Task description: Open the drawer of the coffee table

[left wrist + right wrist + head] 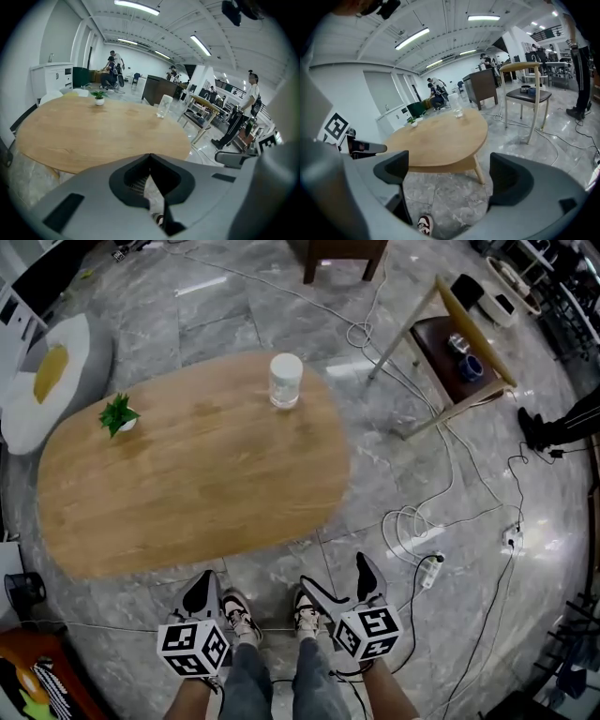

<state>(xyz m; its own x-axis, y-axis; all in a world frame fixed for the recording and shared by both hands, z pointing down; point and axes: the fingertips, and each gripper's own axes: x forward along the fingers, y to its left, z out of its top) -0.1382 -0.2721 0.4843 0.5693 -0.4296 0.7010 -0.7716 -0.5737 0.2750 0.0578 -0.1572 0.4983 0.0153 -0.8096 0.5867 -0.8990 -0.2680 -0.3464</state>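
Coffee table (187, 474): oval wooden surface standing mid-room on the grey marble floor (281, 306); its drawer cannot be made out. On it: one glass jar (286, 381), one potted plant (119, 414). Nearby: one chair (459, 352). Left tongs (202, 592) closed, empty; right tongs (339, 579) wide apart, empty.

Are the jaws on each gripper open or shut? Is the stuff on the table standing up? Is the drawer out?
left gripper: jaws together, empty.
right gripper: jaws apart, empty.
coffee table: no drawer seen pulled out.
glass jar: upright on the table.
small plant: upright on the table.
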